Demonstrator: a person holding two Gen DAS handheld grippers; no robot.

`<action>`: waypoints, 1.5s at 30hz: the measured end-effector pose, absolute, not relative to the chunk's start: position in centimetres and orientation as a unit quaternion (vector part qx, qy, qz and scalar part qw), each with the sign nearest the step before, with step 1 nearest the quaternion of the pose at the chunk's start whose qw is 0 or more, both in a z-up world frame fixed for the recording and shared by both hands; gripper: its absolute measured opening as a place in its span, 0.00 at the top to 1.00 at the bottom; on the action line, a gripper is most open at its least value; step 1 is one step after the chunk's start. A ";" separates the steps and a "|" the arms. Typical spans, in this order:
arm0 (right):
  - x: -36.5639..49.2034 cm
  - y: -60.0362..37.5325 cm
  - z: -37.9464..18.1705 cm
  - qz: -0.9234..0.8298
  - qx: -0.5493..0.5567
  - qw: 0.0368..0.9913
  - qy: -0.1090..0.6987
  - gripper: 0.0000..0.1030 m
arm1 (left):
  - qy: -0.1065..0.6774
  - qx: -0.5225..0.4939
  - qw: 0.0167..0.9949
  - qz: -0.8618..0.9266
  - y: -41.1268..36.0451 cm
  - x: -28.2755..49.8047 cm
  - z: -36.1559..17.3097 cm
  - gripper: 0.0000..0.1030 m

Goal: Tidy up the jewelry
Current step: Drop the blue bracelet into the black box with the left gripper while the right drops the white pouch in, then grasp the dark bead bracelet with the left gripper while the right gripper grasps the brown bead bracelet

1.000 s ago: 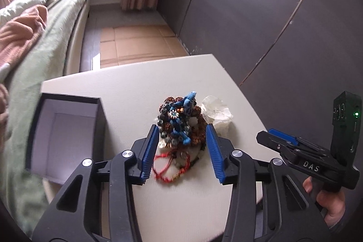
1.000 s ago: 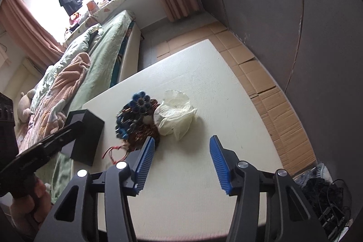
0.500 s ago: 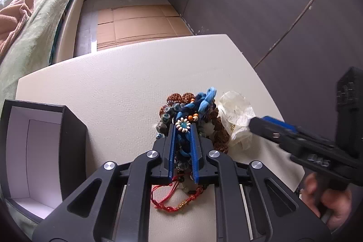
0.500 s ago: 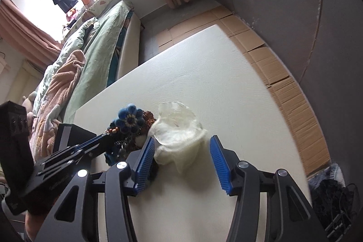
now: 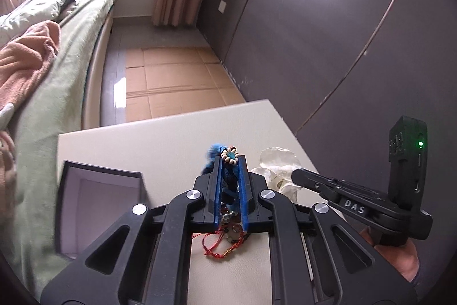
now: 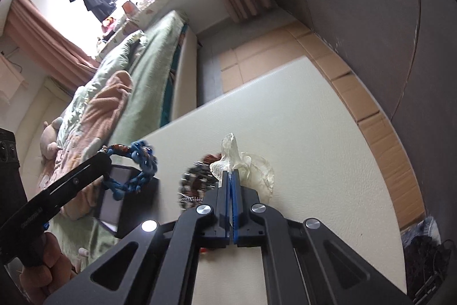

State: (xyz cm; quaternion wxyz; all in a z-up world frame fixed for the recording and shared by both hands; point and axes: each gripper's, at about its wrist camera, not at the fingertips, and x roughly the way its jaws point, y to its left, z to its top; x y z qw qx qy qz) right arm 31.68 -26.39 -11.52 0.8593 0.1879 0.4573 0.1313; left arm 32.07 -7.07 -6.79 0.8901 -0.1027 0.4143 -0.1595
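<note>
My left gripper (image 5: pixel 230 162) is shut on a blue beaded bracelet (image 5: pixel 225 170) with a small flower charm and holds it lifted above the table; in the right wrist view the bracelet (image 6: pixel 137 170) hangs in the air over the box. My right gripper (image 6: pixel 230 173) is shut on a clear plastic bag (image 6: pixel 245 165), which also shows in the left wrist view (image 5: pixel 274 162). A red cord bracelet (image 5: pixel 220 245) and brown beaded pieces (image 6: pixel 197 182) lie on the white table (image 6: pixel 300 133). An open black box (image 5: pixel 94 196) with a pale lining stands at the left.
A bed with green bedding (image 5: pixel 57 53) and a pink blanket (image 5: pixel 22 59) runs along the left of the table. A dark wall (image 5: pixel 328 19) stands at the right. Cardboard sheets (image 5: pixel 177 82) cover the floor beyond the table's far edge.
My left gripper closed on the blue bracelet and lifted it off the pile. My right gripper moved in and closed on the plastic bag.
</note>
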 end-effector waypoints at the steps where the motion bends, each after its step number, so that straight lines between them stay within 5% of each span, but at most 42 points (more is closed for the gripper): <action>1: 31.5 -26.1 -11.0 0.133 0.186 0.861 0.454 0.99 | 0.410 -0.106 0.892 -0.157 -6.5 31.8 -6.4 0.89; 16: 29.4 -18.5 -5.3 0.166 0.151 0.874 0.431 0.99 | 0.398 -0.159 0.897 -0.105 2.7 29.6 -5.3 0.88; 17: 29.3 -17.7 -5.2 0.170 0.149 0.873 0.432 0.99 | 0.399 -0.162 0.897 -0.102 3.2 29.5 -5.4 0.85; 18: 29.3 -17.1 -5.1 0.174 0.147 0.872 0.432 0.99 | 0.399 -0.166 0.896 -0.101 3.8 29.3 -5.5 0.69; 19: 29.3 -16.3 -5.1 0.178 0.145 0.871 0.434 0.99 | 0.398 -0.170 0.896 -0.095 4.4 29.1 -5.6 0.39; 20: 29.3 -15.7 -5.1 0.182 0.145 0.870 0.435 0.99 | 0.389 -0.173 0.901 -0.089 5.0 28.7 -5.5 0.31; 26: 29.9 -10.9 -5.2 0.223 0.142 0.856 0.445 0.98 | 0.376 -0.185 0.905 -0.072 8.2 27.8 -5.6 0.28; 29: 30.0 -9.3 -5.4 0.235 0.137 0.848 0.455 0.85 | 0.375 -0.197 0.904 -0.061 9.6 27.5 -5.9 0.23; 30: 30.1 -9.2 -5.5 0.236 0.139 0.847 0.455 0.46 | 0.374 -0.199 0.904 -0.058 9.9 27.3 -6.1 0.23; 31: 29.7 -9.7 -5.2 0.224 0.143 0.857 0.441 0.20 | 0.374 -0.200 0.904 -0.055 10.1 27.2 -6.1 0.22; 45: 28.7 -21.1 -8.5 0.105 0.180 0.858 0.469 0.49 | 0.391 -0.181 0.896 -0.105 4.3 28.8 -6.9 0.23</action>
